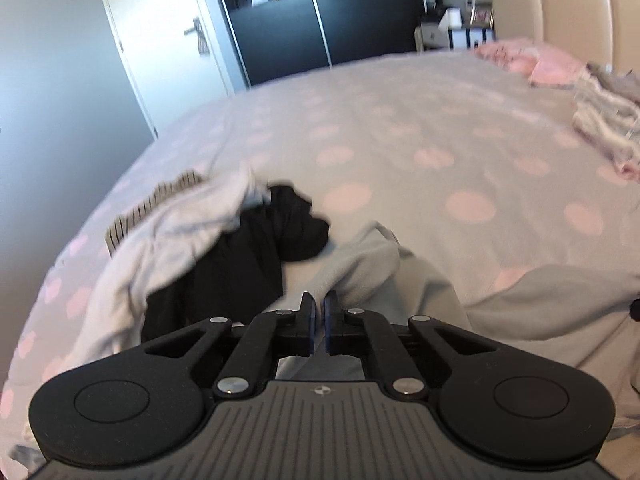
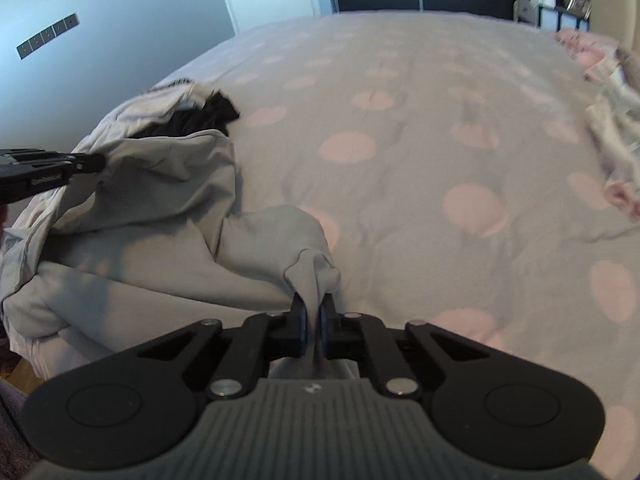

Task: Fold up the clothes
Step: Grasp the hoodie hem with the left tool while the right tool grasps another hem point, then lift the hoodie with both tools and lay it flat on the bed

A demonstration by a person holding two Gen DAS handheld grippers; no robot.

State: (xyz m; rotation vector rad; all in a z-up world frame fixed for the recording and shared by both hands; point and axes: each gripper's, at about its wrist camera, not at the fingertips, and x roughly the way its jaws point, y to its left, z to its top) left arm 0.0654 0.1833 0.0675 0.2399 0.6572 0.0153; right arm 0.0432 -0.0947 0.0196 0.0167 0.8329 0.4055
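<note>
Nearest to us, at the near edge of the bed, our right gripper has its fingers pressed together, pinching a fold of a pale grey garment. The cloth rises in a small peak just above the fingertips. Our left gripper also has its fingers closed on the same grey garment; from the right wrist view we see it at the left, gripping a raised corner of the cloth. The garment lies crumpled between our two grippers, its long axis running along the near edge of the bed, from left hand to right. We judge that the coming move means lifting and drawing the two held points apart to spread it flat. Each hand already holds its own end.

Just beyond the left grip lies a heap with a black garment and a white garment. At the far right corner, more clothes lie near a pink pillow.
</note>
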